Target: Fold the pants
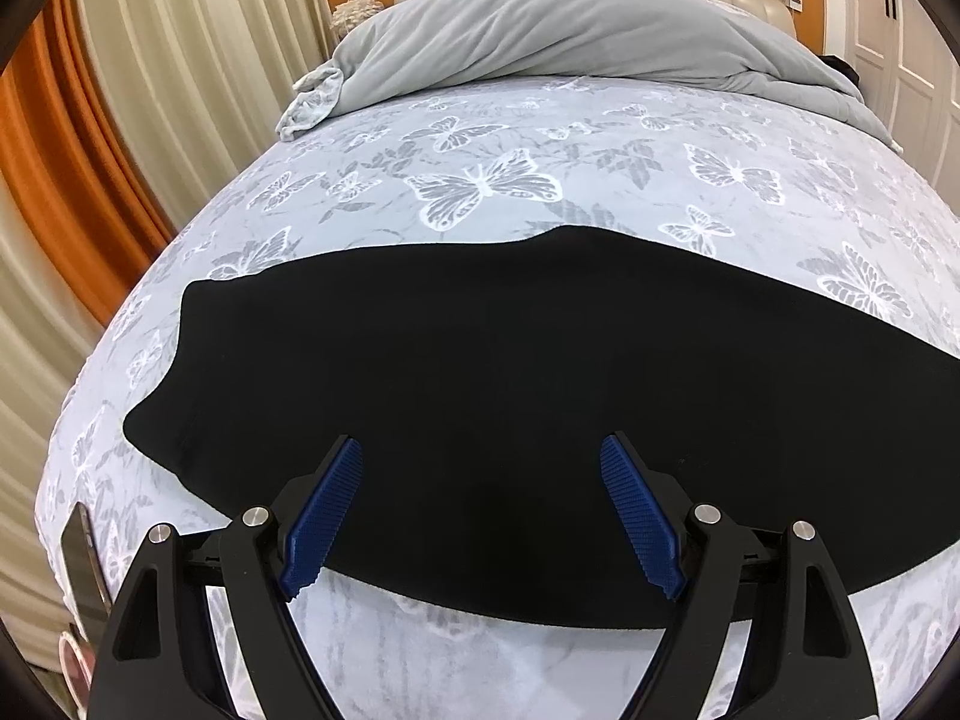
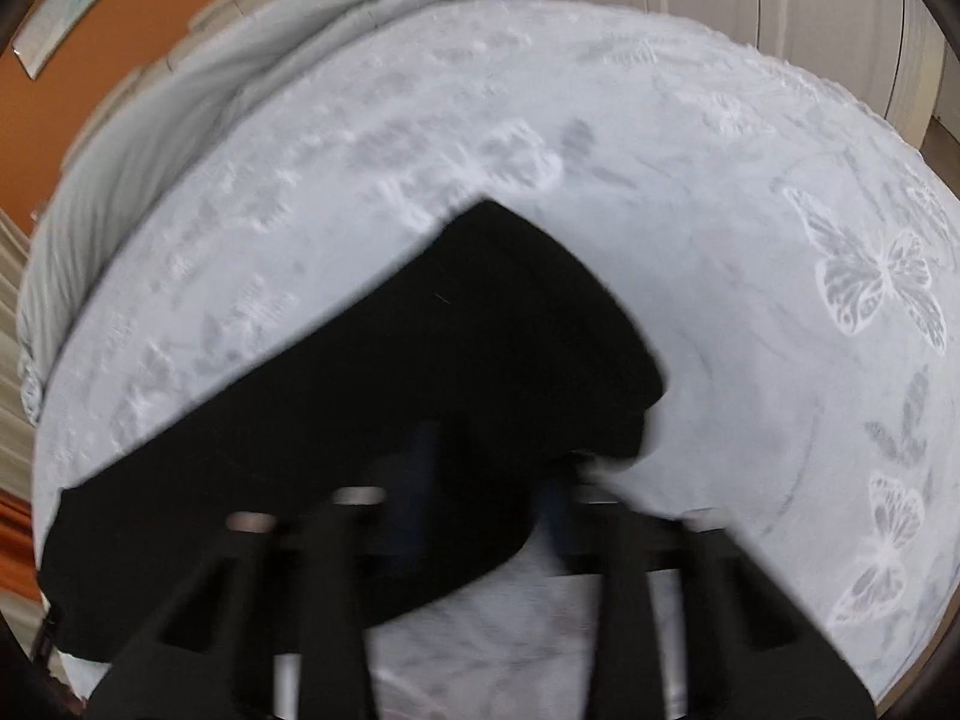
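1. Pants [image 1: 510, 396]: black, spread flat across the butterfly bedspread [image 1: 480, 180], giving an even surface for folding.
2. Left gripper [image 1: 480, 450] hovers with jaws parted above the near edge, gripping nothing.
3. Right gripper [image 2: 486, 480] is motion-blurred; its state cannot be told.

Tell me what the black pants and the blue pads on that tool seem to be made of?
The black pants look like soft matte knit fabric: no sheen, limp rounded edges on the bedspread. The blue pads on the left tool look like ribbed rubber or plastic, judging by fine ridges; which one is unclear.
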Demonstrator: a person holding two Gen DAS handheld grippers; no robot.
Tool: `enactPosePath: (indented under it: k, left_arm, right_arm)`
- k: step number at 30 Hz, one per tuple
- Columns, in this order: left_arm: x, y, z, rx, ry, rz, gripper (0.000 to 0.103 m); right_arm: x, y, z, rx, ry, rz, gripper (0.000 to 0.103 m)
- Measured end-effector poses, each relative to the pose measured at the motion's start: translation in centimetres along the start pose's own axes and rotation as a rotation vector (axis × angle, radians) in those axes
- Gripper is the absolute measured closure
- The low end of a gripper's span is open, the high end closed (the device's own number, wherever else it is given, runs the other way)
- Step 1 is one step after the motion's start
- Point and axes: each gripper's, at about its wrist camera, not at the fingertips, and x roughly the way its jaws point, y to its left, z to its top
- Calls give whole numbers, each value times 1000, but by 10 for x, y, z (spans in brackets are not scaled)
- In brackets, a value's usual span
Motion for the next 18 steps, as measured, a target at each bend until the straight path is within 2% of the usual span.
enactPosePath:
  k: [6,9,12,15,16,17,18]
  left_arm:
    - [-2,7,2,-27,-2,2,23]
    - [-3,12,2,-39,-3,6,23]
    - [-4,18,1,-50,-2,12,23]
    - [-4,25,1,-58,2,12,23]
    - [-5,29,1,-61,3,12,23]
    - [-5,33,1,-64,4,14,23]
    - [-6,37,0,-70,4,15,23]
  right_arm:
    - [-41,56,2,-75,-107,210,88]
    - [-54,98,-6,-145,-127,321,89]
    - [-61,144,-20,-233,-129,384,89]
    - [-67,176,-31,-314,-135,380,88]
    - [-69,183,-31,-341,-147,336,88]
    - [-72,182,-31,-347,-163,299,79]
    - [-74,178,-29,-356,-184,246,65]
